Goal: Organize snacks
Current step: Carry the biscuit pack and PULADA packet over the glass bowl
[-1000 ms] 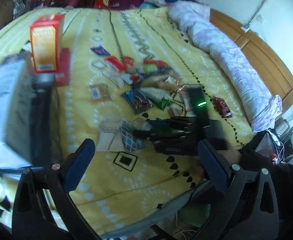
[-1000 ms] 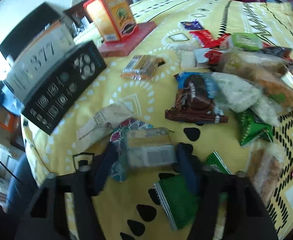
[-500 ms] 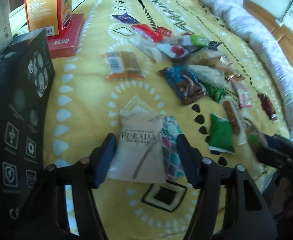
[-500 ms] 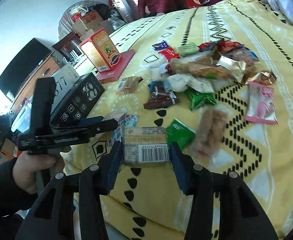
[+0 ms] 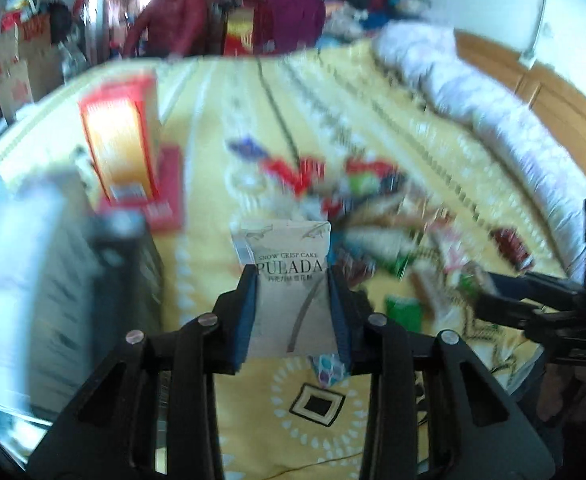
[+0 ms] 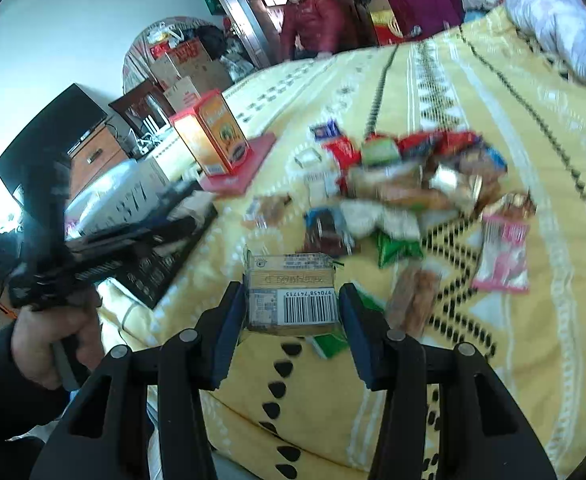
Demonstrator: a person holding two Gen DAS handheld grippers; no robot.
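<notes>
A second ago the left gripper (image 5: 291, 280) stood wide open above the bedspread; now its jaws are closing on the white PULADA snow crisp cake packet (image 5: 289, 280), pads against both its sides, and the packet is up off the yellow bedspread (image 5: 221, 240). The right gripper (image 6: 291, 304) has risen too and still clamps the barcoded snack pack (image 6: 291, 296) it already held. The loose snack pile (image 6: 405, 188) lies on the bedspread, well apart from both. The orange carton (image 6: 213, 136) stands closed on a red box (image 6: 249, 164); their contents are hidden.
</notes>
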